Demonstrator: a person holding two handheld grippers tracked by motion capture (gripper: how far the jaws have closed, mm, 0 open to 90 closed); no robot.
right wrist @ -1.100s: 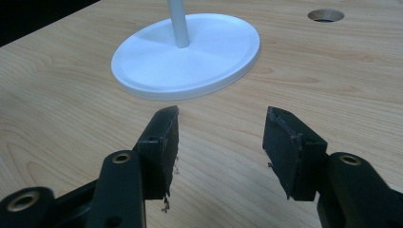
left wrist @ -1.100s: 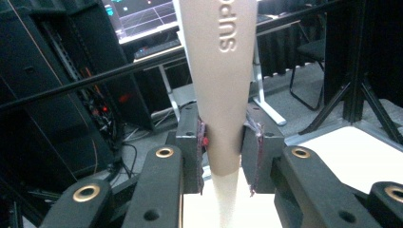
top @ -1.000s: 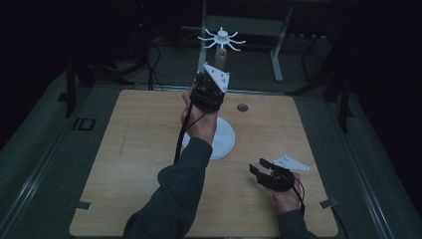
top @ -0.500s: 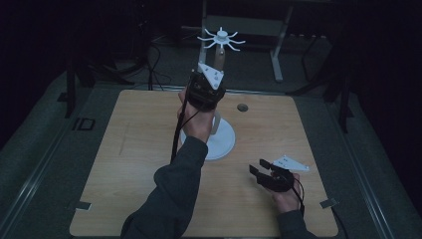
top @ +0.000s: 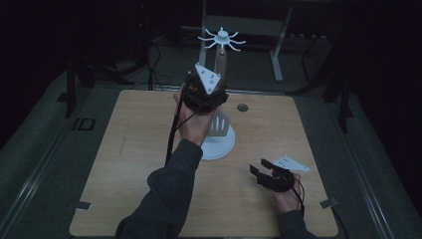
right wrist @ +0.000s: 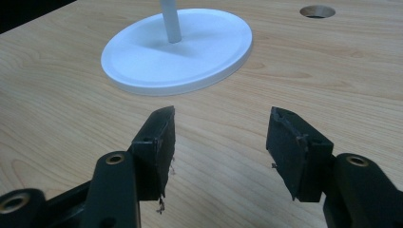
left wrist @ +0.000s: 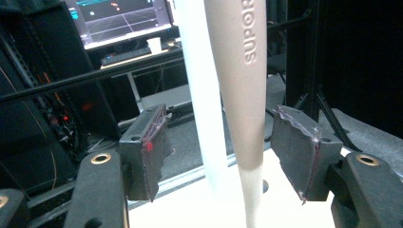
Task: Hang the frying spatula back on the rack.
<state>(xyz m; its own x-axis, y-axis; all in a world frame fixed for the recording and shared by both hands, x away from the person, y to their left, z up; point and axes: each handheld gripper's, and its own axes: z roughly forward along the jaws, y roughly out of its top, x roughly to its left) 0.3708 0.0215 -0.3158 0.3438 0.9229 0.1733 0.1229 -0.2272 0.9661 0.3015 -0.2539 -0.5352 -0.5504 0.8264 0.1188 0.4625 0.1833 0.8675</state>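
A white rack [top: 222, 36] with hook arms at the top stands on a round base [top: 222, 147] at mid-table. A utensil with a beige handle [top: 220, 62] and a slotted white head [top: 222, 123] hangs beside the rack's pole. My left gripper [top: 209, 92] is raised at the handle. Its jaws have just been opening; in the left gripper view the handle [left wrist: 244, 71] stands between the pads [left wrist: 153, 142] with a gap on each side. My right gripper [top: 259, 167] rests low on the table, and its jaws have just opened a little wider with nothing between them [right wrist: 221, 142].
The wooden table [top: 124, 149] has a round cable hole [top: 242, 107] behind the rack. The base [right wrist: 180, 47] and pole [right wrist: 170, 19] lie just ahead of the right gripper. Dark stands and cables crowd the floor beyond the far edge.
The left gripper's jaws have spread apart and no longer press on the handle. The left hand shifted only slightly. The right hand has stayed put on the table.
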